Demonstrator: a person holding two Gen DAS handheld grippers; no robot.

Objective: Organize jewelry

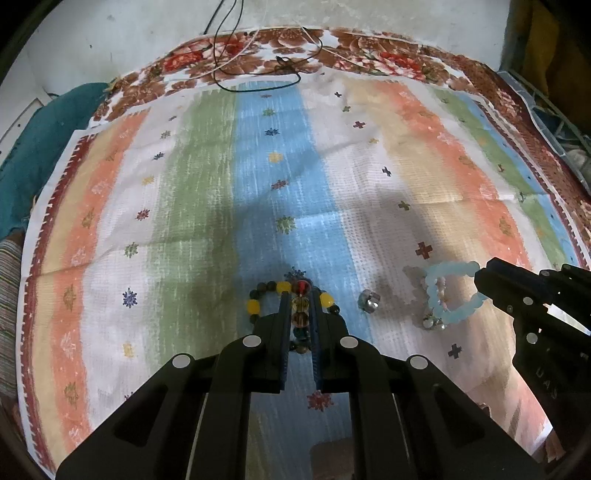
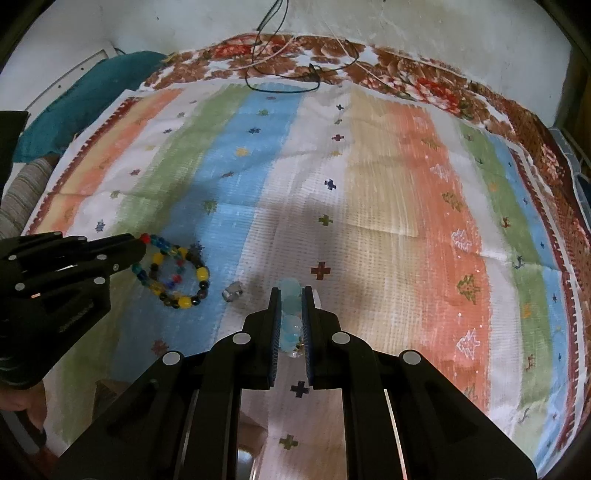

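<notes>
Gripping beads on a striped cloth (image 1: pixel 207 177), the left gripper (image 1: pixel 300 295) pinches the multicoloured bracelet (image 2: pixel 173 273) while the right gripper (image 2: pixel 291 293) pinches the pale blue bracelet (image 1: pixel 452 291); a small ring (image 1: pixel 369 300) lies between them. Both strands look light, limp and slippery, best taken across single beads. Loose black cord (image 1: pixel 258 62) trails by the far whitewashed wall (image 1: pixel 129 33).

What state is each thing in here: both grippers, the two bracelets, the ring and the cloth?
Left gripper: jaws shut on the multicoloured bead bracelet.
Right gripper: jaws shut on the pale blue bead bracelet.
Multicoloured bead bracelet: gripped at one side.
Pale blue bead bracelet: gripped at one side.
Silver ring: loose on the cloth between the bracelets, untouched.
Striped cloth: spread flat, with fold creases.
</notes>
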